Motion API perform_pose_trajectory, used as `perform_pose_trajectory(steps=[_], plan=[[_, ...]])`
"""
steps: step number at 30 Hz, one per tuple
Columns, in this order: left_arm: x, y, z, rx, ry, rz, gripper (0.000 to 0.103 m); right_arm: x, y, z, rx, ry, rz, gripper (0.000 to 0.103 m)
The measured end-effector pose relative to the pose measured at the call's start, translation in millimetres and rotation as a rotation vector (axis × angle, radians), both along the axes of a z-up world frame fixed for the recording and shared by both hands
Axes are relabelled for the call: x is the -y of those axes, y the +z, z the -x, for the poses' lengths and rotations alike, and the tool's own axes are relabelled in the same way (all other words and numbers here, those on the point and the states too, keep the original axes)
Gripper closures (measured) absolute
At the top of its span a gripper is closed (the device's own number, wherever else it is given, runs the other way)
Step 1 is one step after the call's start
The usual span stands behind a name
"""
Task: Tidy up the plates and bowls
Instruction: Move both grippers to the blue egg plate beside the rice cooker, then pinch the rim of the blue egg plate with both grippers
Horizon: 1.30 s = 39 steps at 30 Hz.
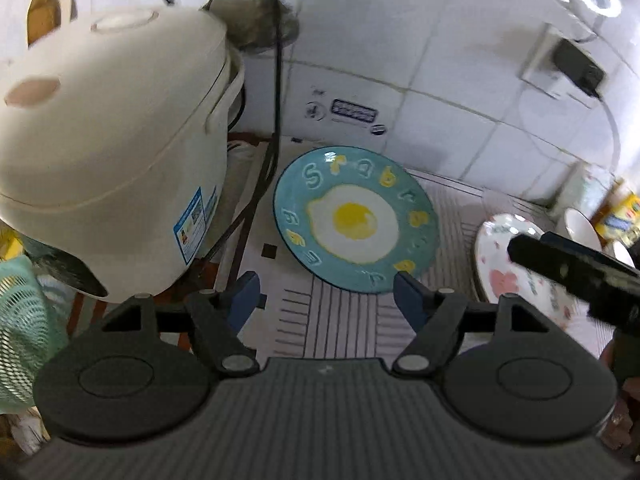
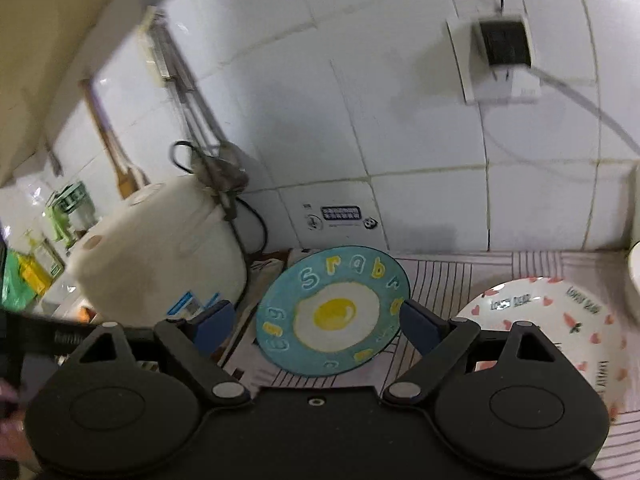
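Note:
A blue plate with a fried-egg picture (image 1: 354, 220) lies flat on the striped mat; it also shows in the right wrist view (image 2: 332, 312). A white plate with pink hearts (image 1: 524, 268) lies to its right, and shows in the right wrist view (image 2: 552, 320). My left gripper (image 1: 326, 292) is open and empty, just short of the blue plate's near rim. My right gripper (image 2: 316, 322) is open and empty, hovering above the blue plate. The right gripper's black body (image 1: 576, 276) reaches over the heart plate in the left wrist view.
A white rice cooker (image 1: 108, 168) stands left of the blue plate, with black cables (image 1: 276, 92) behind it. The tiled wall (image 2: 400, 120) is close behind, with a wall socket and plug (image 2: 500, 56). White bowls (image 1: 580, 224) sit at the far right. A green mesh basket (image 1: 20, 328) is at the left.

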State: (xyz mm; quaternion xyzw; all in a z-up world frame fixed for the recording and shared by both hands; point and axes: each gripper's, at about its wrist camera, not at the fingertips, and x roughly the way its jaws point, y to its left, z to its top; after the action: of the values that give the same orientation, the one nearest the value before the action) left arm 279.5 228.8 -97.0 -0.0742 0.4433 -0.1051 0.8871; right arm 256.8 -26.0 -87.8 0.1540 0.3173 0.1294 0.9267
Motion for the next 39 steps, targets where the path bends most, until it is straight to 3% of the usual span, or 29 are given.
perform_pose_trajectory(steps=[5, 13, 20, 24, 26, 29, 32, 39], plan=[[3, -32, -27, -0.043, 0.052, 0.061, 0.030, 6, -35, -49, -0.048, -0.007, 0.005, 0.013], [19, -81, -63, -0.138, 0.106, 0.063, 0.037, 1, -85, -111, -0.132, 0.037, 0.096, 0.026], [22, -101, -80, -0.181, 0.119, 0.063, 0.068, 9, -103, -146, -0.212, 0.071, 0.079, 0.044], [15, -109, -88, -0.193, 0.118, 0.086, 0.082, 11, -109, -156, -0.247, 0.100, 0.077, 0.063], [11, -111, -91, -0.203, 0.123, 0.117, 0.083, 14, -110, -157, -0.250, 0.108, 0.072, 0.065], [6, -115, -94, -0.214, 0.132, 0.158, 0.084, 19, -119, -161, -0.287, 0.109, 0.045, 0.078], [3, -118, -96, -0.215, 0.152, 0.192, 0.084, 27, -123, -164, -0.306, 0.111, -0.017, 0.078], [4, -107, -97, -0.221, 0.103, 0.159, 0.081, 26, -107, -152, -0.287, 0.141, 0.010, 0.088]])
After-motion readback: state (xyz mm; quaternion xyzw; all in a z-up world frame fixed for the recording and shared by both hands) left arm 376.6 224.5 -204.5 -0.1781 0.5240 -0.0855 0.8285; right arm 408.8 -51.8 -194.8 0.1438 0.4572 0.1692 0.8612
